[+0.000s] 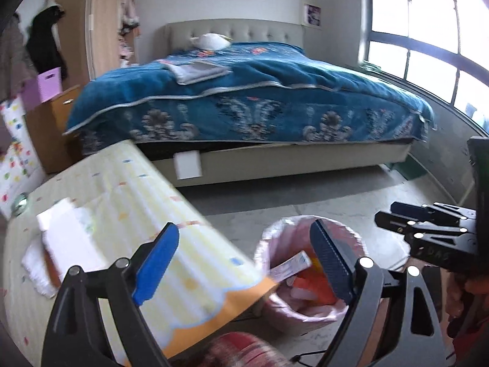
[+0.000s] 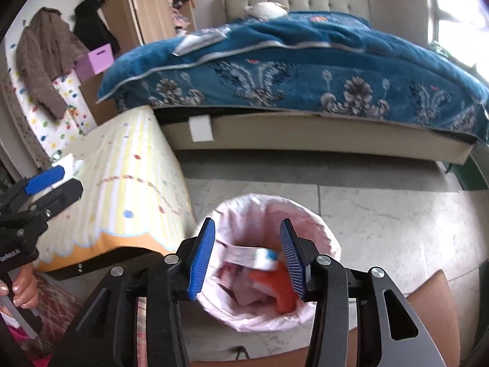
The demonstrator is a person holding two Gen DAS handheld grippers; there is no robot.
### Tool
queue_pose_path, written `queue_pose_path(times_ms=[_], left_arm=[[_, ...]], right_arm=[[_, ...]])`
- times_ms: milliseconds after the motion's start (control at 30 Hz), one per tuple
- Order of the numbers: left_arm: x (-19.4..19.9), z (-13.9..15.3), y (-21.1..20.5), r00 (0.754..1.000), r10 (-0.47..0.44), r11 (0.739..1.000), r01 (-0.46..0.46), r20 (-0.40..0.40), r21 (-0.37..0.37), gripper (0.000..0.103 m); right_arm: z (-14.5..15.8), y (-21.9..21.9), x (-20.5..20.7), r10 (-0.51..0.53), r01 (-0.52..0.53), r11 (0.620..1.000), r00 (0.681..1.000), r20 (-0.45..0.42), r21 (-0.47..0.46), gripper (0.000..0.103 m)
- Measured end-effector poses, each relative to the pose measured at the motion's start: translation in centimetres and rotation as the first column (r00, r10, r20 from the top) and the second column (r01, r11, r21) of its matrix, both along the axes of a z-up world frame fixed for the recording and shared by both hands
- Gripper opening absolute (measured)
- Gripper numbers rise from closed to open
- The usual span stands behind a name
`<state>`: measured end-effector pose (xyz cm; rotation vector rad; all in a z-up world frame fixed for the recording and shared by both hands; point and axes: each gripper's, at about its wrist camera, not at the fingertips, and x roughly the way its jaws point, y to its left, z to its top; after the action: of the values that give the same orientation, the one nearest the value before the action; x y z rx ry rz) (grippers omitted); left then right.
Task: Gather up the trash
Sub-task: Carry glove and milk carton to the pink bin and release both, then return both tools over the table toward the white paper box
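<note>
Some trash, a small carton (image 2: pixel 250 255) and orange scraps, is already seen inside the bin (image 2: pixel 318 229). The right gripper (image 2: pixel 247 257) is held above it, jaws apart and empty. The left gripper (image 1: pixel 244 263) is spread wide, holding nothing. White papers (image 1: pixel 61 238) near the table's (image 1: pixel 146 189) left edge are judged left to collect.

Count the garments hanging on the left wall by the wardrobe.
2: a brown cardigan nearest the camera, a black garment beside the wardrobe. More may hang out of frame.

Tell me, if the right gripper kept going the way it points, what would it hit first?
Probably the trash in the bin: the right gripper stands open and empty over the lined bin, aimed at a white carton. Depth is hard to judge.
</note>
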<state>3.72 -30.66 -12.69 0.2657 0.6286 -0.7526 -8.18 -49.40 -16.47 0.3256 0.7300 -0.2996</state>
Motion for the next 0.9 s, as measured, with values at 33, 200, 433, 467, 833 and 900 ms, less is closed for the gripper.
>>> queue_pose_path(times_ms=[33, 200, 433, 467, 833, 900], left_arm=[[0.0, 0.3, 1.0, 1.000, 0.023, 1.000, -0.023, 0.009, 0.000, 0.085], [0.3, 1.5, 6.3, 0.989, 0.146, 0.989, -0.146, 0.036, 0.002, 0.085], [0.8, 2.6, 14.0, 0.944, 0.320, 0.947, -0.322, 0.076, 0.009, 0.086], [0.8, 2.8, 15.1, 0.936, 0.343, 0.939, -0.345, 0.079, 0.009, 0.087], [1.5, 2.9, 25.7, 0.820, 0.570, 0.821, -0.570, 0.048, -0.019, 0.088], [1.6, 3.0, 26.9, 0.805, 0.592, 0.806, -0.592, 0.048, -0.017, 0.089]], right_arm=[[0.3, 0.7, 0.3, 0.022, -0.022, 1.000, 1.000, 0.016, -0.001, 0.046], [1.8, 3.3, 2.3, 0.116, -0.116, 0.993, 0.992, 0.056, -0.009, 0.046], [3.9, 10.5, 6.4, 0.304, -0.302, 0.953, 0.950, 0.073, -0.037, 0.046], [4.1, 11.1, 6.8, 0.313, -0.311, 0.950, 0.947, 0.072, -0.039, 0.046], [5.7, 21.2, 11.5, 0.513, -0.508, 0.857, 0.857, 0.045, -0.081, 0.046], [5.8, 22.7, 12.4, 0.537, -0.532, 0.842, 0.843, 0.041, -0.089, 0.046]])
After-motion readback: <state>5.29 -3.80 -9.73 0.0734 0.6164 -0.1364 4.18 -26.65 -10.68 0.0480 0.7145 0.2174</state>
